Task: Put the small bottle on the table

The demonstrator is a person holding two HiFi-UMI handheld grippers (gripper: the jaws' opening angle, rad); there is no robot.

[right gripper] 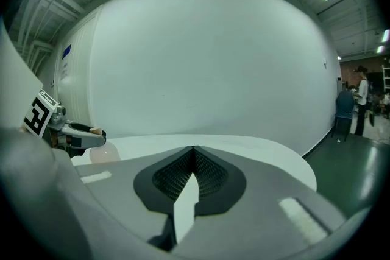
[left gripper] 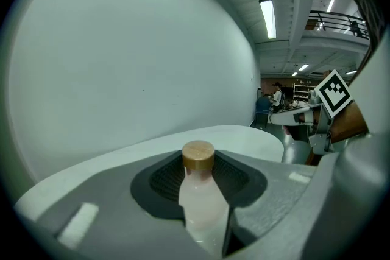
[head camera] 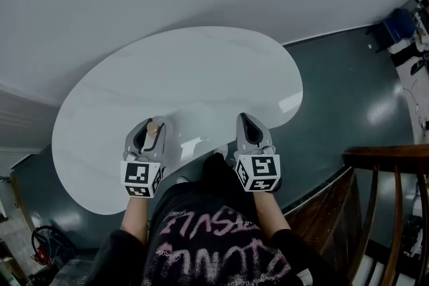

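Head view: a person in a dark printed shirt [head camera: 208, 241] stands at the near edge of a white, bean-shaped table [head camera: 194, 63] on a dark floor [head camera: 335, 104]; the left gripper [head camera: 153, 126] reaches over the table's near rim, with the tan cap [head camera: 153, 125] of the small bottle [head camera: 153, 129] showing between its jaws; the right gripper [head camera: 247, 122] lies level with it and well apart to the right, also over the near rim; each carries its marker cube toward the person; a wooden railing [head camera: 385, 161] stands at lower right. Left gripper view: the jaws are clamped on the small bottle [left gripper: 204, 207], a pale, milky bottle held upright by its body, the tan cap [left gripper: 198, 155] rising clear of the dark ribbed pads [left gripper: 167, 179]; the white table [left gripper: 244, 136] spreads beyond, and the right gripper [left gripper: 301, 119] appears at the right with its cube [left gripper: 334, 93]. Right gripper view: the jaws are pressed together along a thin seam [right gripper: 193, 152] with nothing between them; at the left edge the left gripper [right gripper: 76, 134] holds the bottle [right gripper: 103, 154] low over the table [right gripper: 268, 158], and whether its base touches the surface cannot be told; people [right gripper: 359, 100] stand in the far background at the right.
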